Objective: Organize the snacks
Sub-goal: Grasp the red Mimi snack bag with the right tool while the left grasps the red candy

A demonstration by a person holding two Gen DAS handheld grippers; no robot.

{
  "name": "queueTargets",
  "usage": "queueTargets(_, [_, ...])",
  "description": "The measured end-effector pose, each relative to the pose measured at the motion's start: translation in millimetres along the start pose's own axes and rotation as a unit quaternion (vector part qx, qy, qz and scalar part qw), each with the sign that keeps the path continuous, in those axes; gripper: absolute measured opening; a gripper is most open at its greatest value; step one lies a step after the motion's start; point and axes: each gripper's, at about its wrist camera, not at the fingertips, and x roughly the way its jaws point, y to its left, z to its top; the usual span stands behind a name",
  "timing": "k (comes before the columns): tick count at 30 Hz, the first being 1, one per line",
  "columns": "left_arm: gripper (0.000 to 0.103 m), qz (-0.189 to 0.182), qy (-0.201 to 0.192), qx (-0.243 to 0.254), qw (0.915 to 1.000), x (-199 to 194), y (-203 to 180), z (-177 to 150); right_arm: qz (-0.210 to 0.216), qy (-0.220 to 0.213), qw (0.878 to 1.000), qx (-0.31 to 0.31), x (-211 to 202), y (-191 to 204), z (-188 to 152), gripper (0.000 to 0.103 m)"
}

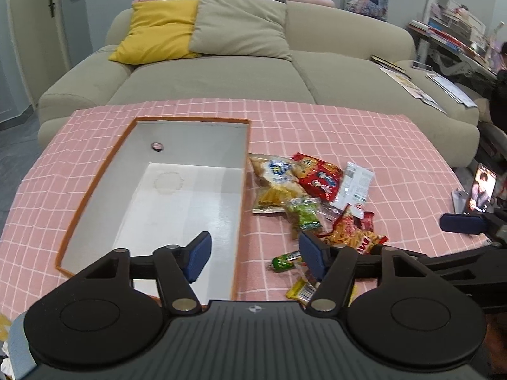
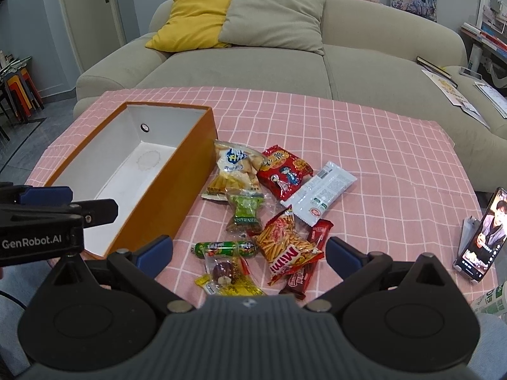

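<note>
Start of sorting: the orange cardboard box with white lining (image 2: 177, 183) sits empty, the pile of foil snack packets (image 2: 279, 209) just beside its right wall. Left gripper (image 1: 253, 255) and right gripper (image 2: 250, 253) both gape wide, holding nothing. Next, probably: close on one packet, carry it over the box.

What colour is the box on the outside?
Orange outside, white inside; the box shows it best in the right wrist view.
</note>
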Motion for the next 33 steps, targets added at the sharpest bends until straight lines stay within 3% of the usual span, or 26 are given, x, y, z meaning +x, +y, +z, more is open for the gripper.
queueTargets(7, [0.062,-0.034,0.024,0.026,0.9988,19,-20,0,-0.011,0.015,1.000,0.013,23,-24,-8,0.098])
queueTargets(11, [0.062,-0.057,0.045,0.051,0.9960,38,-36,-4,-0.016,0.018,1.000,0.012,37,-44,-14,0.085])
queueTargets(19, [0.066,-0.099,0.099,0.102,0.9848,78,-67,-20,-0.008,0.042,0.999,-0.013,72,-79,-37,0.069])
queueTargets(24, [0.065,-0.104,0.123,0.081,0.9836,102,-67,-27,0.040,0.036,0.998,-0.037,93,-78,-38,0.065])
queueTargets(27, [0.064,-0.090,0.128,0.069,0.9852,114,-65,-29,0.042,0.021,0.996,-0.071,105,-73,-33,0.062])
queueTargets(33, [0.064,-0.098,0.147,-0.007,0.9842,135,-50,-32,0.069,0.007,0.992,-0.103,123,-76,-24,0.062])
